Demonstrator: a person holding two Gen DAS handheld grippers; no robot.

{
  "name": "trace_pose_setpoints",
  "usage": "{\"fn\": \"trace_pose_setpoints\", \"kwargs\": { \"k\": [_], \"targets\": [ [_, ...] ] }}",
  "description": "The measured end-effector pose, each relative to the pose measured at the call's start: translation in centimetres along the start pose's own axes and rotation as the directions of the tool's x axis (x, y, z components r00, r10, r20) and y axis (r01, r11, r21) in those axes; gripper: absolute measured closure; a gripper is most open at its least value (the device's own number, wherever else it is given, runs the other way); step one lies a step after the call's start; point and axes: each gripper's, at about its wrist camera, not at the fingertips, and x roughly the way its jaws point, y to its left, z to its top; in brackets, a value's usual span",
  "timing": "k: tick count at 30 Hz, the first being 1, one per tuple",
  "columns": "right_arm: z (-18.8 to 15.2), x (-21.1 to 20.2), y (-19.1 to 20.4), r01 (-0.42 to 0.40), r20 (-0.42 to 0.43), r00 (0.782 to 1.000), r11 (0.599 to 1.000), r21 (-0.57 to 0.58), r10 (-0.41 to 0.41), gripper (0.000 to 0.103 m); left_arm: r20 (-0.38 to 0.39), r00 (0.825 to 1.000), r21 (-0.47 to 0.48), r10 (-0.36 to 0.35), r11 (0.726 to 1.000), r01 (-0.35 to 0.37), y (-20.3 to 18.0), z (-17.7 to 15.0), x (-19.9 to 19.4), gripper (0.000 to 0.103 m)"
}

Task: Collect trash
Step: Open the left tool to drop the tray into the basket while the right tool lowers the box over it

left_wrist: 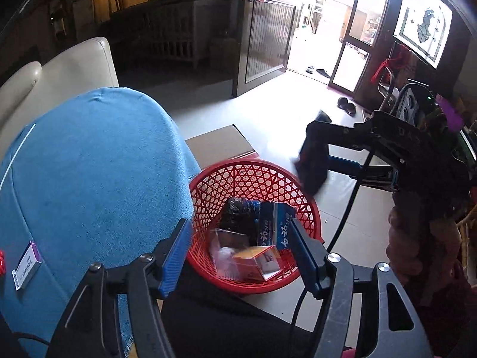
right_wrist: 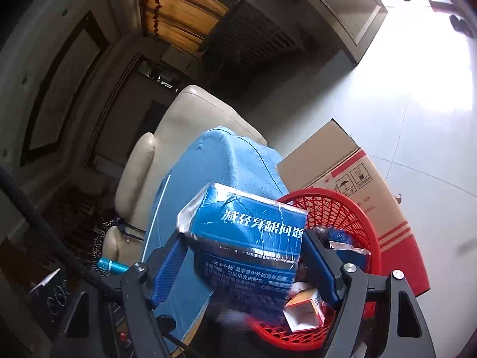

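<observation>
1. The crumpled blue toothpaste carton with silver foil edges (right_wrist: 247, 223) sat crosswise between the blue pads of the right hand-held gripper (right_wrist: 244, 240), which was clamped on it. It hung above the near rim of the red plastic lattice basket (right_wrist: 357, 205).
2. To my eye the carton was only partly over the opening, so I'd have carried it further in toward the middle before letting go.
3. The basket already held another blue carton (left_wrist: 277, 226), a small orange-and-white box (left_wrist: 259, 261) and a clear plastic bag (left_wrist: 222, 253), so a low release looked wise, lest the new piece bounce off the pile.
4. The left hand-held gripper (left_wrist: 240, 223) hovered over the basket with its jaws apart and nothing between them; it wanted moving aside.
5. A small white-and-purple box (left_wrist: 26, 264) lay on the blue cloth-covered bench (left_wrist: 104, 164) beside the basket, likely the next pick.
</observation>
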Motion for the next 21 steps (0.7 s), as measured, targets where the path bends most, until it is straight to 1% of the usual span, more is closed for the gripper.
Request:
{"fn": "trace_pose_setpoints", "kwargs": {
  "k": [5,10,14,16,21],
  "targets": [
    [0.1,-0.3,0.1,-0.016,0.008,1.000,1.000,-0.006,0.016,0.023,0.001,1.000,-0.035,0.016,0.999,-0.016,1.8,-0.2,-0.4,0.036],
    [-0.5,0.2,1.4,-0.042,-0.022,0.999,0.997,-0.061,0.041,0.023,0.015,0.998,-0.101,0.055,0.993,-0.053,4.1,-0.5,-1.3,0.036],
    [-1.1,0.5,3.0,-0.017,-0.014,1.000,0.992,-0.121,0.015,0.023,0.038,0.994,-0.157,0.104,0.983,-0.097,6.3,-0.9,-2.4,0.036],
    [-1.3,0.7,3.4,-0.018,-0.019,1.000,0.991,-0.134,0.016,0.023,0.045,0.992,-0.180,0.122,0.977,-0.112,7.3,-1.1,-2.8,0.036],
    [-1.6,0.7,4.2,-0.007,-0.005,1.000,0.987,-0.159,0.006,0.020,0.041,0.989,-0.240,0.139,0.963,-0.125,9.2,-1.9,-3.2,0.035]
  ]
}}
